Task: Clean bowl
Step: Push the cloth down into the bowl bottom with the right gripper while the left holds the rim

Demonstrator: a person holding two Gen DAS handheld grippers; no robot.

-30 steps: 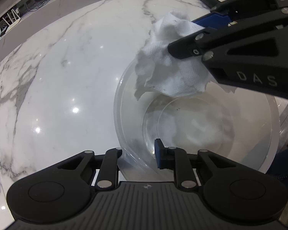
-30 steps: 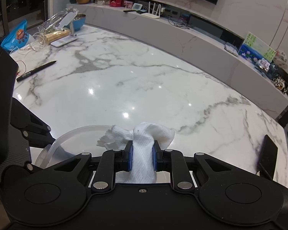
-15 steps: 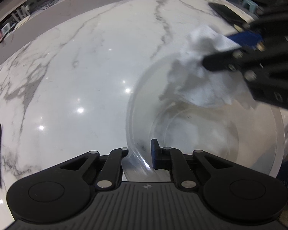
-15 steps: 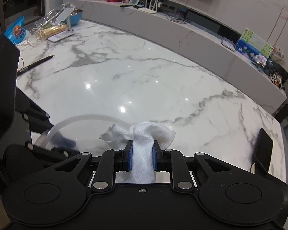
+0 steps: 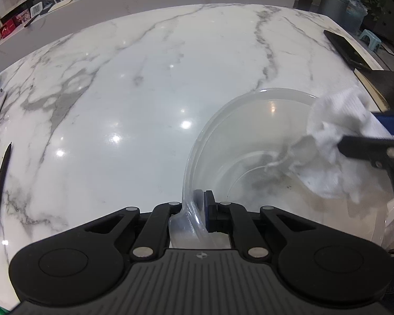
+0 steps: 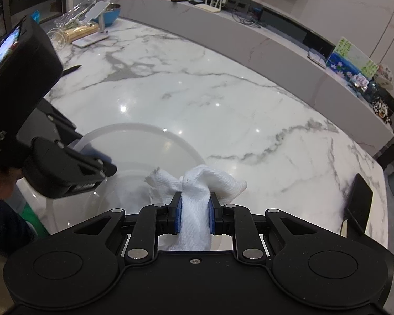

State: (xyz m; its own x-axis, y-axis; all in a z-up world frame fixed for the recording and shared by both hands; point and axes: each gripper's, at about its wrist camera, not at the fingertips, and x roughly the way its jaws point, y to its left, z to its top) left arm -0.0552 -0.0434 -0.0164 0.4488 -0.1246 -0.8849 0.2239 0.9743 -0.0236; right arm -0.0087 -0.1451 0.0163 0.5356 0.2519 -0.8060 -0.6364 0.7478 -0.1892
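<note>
Left tongs (image 5: 194, 210) clamp the thin, slippery bowl (image 5: 249, 136) by its rim; right tongs (image 6: 194, 216) pinch the soft paper towel (image 6: 197, 197).

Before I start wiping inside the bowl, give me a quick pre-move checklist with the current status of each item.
1. Left gripper jaws clamped on the bowl rim: ok.
2. Right gripper jaws shut on the paper towel: ok.
3. Towel over the bowl opening: ok.
4. Towel touching the bowl's inner wall: cannot tell.
5. Bowl tilted up off the marble table: cannot tell.
6. Pen and phone apart from the bowl: ok.
</note>
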